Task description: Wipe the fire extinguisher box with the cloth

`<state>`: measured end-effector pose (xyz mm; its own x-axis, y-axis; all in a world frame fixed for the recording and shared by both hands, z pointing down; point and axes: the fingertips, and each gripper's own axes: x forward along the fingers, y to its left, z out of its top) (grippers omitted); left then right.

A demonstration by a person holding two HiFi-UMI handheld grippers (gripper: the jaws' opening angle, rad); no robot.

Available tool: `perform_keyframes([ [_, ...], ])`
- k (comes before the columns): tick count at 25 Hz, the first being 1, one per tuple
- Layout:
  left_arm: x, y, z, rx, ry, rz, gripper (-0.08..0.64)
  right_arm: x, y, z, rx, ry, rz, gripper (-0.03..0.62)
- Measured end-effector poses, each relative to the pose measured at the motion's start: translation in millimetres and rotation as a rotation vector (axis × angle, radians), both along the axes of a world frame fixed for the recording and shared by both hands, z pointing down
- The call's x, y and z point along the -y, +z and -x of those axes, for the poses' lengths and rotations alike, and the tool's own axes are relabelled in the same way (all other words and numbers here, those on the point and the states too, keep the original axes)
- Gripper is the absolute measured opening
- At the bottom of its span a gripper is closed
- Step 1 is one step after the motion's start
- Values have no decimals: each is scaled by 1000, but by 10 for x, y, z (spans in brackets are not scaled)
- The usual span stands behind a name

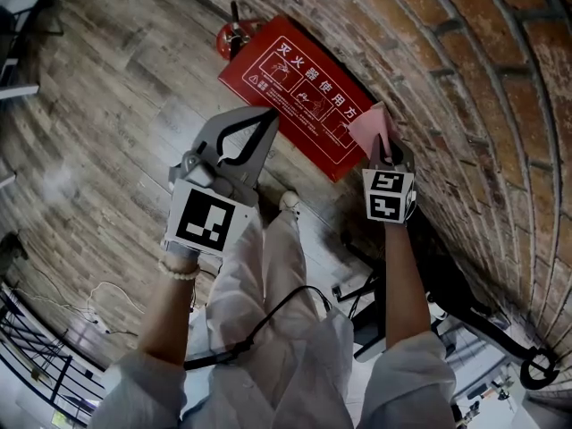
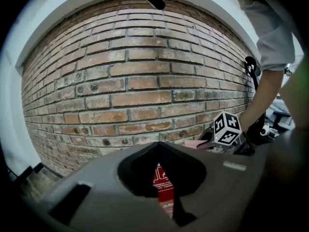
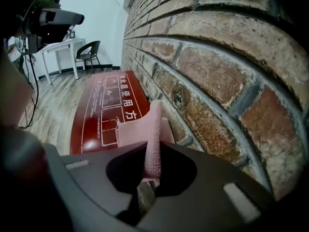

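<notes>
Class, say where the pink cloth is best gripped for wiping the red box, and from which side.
Pinch the cloth on its folded edge, from above, as the right gripper does: it is limp, so the free flap sticks out past the fingers toward the fire extinguisher box.

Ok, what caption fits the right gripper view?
Right hand-held gripper holds a pink cloth near the red fire extinguisher box by the brick wall.

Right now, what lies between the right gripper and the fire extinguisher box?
Only the pink cloth: the right gripper pinches it, and it sticks out toward the near end of the red fire extinguisher box. The right gripper view shows this.
</notes>
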<state>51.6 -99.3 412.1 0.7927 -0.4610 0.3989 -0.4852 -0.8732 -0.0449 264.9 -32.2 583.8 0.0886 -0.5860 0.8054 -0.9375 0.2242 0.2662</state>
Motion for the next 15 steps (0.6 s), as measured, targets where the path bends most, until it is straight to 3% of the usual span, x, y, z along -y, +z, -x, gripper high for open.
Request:
perform_keyframes([
  [9, 81, -65, 271, -20, -57, 0, -2, 317, -627, 442, 59, -75, -141, 18],
  [15, 166, -41, 531, -17, -95, 0, -2, 811, -855, 1024, 109, -201, -214, 18],
])
